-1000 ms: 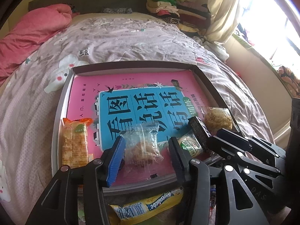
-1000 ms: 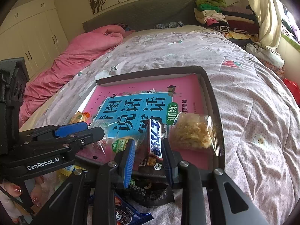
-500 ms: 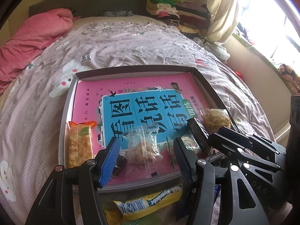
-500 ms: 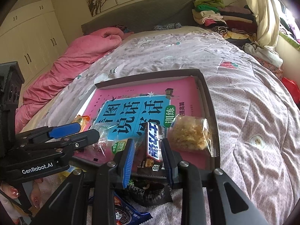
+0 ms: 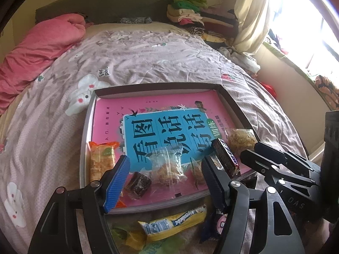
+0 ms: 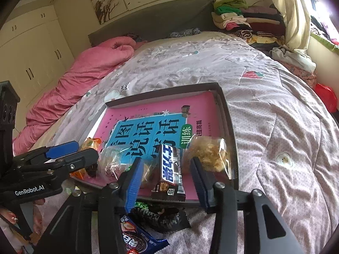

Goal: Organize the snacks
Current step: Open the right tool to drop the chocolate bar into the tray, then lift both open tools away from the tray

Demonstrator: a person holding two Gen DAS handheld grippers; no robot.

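The right gripper is opening; the bar lies free between its jaws at the tray's near edge. Let the jaws clear the bar fully, then lift straight. The left gripper is opening over the tray's clear packet, touching nothing.

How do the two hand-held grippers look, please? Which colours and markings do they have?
Both are black plastic frames with cut-out slots and silver screws. The left hand-held gripper and the right hand-held gripper each carry one ribbed blue pad and one dark pad. White "GenRobot.AI" lettering marks the left one's side.
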